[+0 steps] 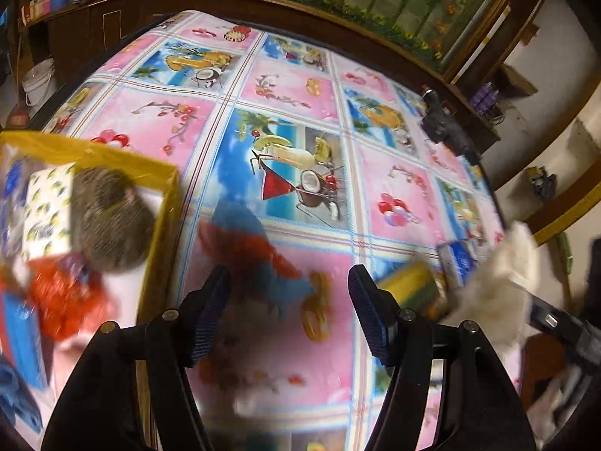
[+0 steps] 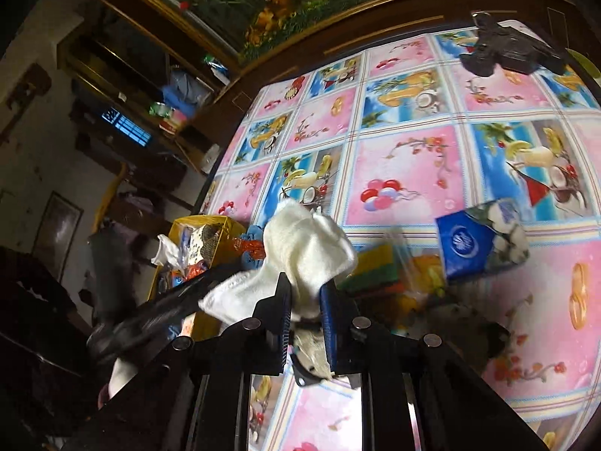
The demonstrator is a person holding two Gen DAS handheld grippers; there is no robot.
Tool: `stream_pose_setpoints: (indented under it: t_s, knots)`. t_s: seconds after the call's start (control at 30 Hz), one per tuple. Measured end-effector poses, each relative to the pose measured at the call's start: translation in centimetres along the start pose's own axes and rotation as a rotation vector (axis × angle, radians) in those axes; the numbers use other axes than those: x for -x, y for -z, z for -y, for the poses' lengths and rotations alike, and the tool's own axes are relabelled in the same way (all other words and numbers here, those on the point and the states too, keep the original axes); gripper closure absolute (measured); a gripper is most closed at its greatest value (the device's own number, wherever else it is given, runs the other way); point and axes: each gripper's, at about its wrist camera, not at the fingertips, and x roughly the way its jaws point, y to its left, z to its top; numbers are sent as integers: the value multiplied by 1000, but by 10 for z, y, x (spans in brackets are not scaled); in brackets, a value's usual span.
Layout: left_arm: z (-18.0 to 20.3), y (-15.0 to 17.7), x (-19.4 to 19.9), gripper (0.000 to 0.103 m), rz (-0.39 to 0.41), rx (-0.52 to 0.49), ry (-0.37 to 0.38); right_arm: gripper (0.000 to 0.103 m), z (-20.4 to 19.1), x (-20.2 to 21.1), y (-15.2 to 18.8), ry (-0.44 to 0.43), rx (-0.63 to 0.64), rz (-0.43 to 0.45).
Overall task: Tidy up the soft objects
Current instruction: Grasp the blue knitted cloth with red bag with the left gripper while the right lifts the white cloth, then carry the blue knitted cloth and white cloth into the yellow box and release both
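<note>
Right hand-held gripper [image 2: 305, 293] clenched on a white cloth [image 2: 304, 251], held above the worktop [image 2: 405, 173], right of the yellow box [image 2: 204, 225]. Left hand-held gripper [image 1: 289, 293] released, empty, above a blurred red-and-blue soft item [image 1: 255, 251].

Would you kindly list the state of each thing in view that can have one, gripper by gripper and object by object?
Left gripper: open, nothing between its fingers.
Right gripper: shut on the white fluffy cloth.
Yellow-rimmed box: open, part filled with soft things.
Blue tissue pack: lying on the patterned tablecloth, not yet put away.
Yellow and green sponge: on the tablecloth, outside the box.
</note>
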Motion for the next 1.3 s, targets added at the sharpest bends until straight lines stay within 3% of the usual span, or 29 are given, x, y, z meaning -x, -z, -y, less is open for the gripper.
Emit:
stream_pose_setpoints:
  t_s: [0.1,0.17,0.2,0.23,0.4,0.67,0.83,1.1,1.3]
  knots:
    - [9,-6,-19,39,-7,-53,-90,88,7,15,9,-12,5,20]
    - [14,-5,-24,43,-28,-73,-79,88,9,20,14,-21,9,26]
    - [14,-2,-24,60,-35,-70,-74,88,9,21,15,-21,14,29]
    - [14,0,-25,69,-39,-72,-66,88,9,21,16,-17,20,33]
    - [13,11,-2,70,10,-72,-35,88,-5,21,19,-22,56,60]
    - [3,42,69,70,126,-71,27,88,-47,19,30,-70,147,76]
    - [-36,66,108,70,174,5,57,89,-78,10,44,-83,204,61]
    - [-113,101,151,70,240,157,28,89,-129,-5,60,-104,283,33]
    - [-146,120,170,69,260,214,-5,89,-173,-18,73,-139,358,-9]
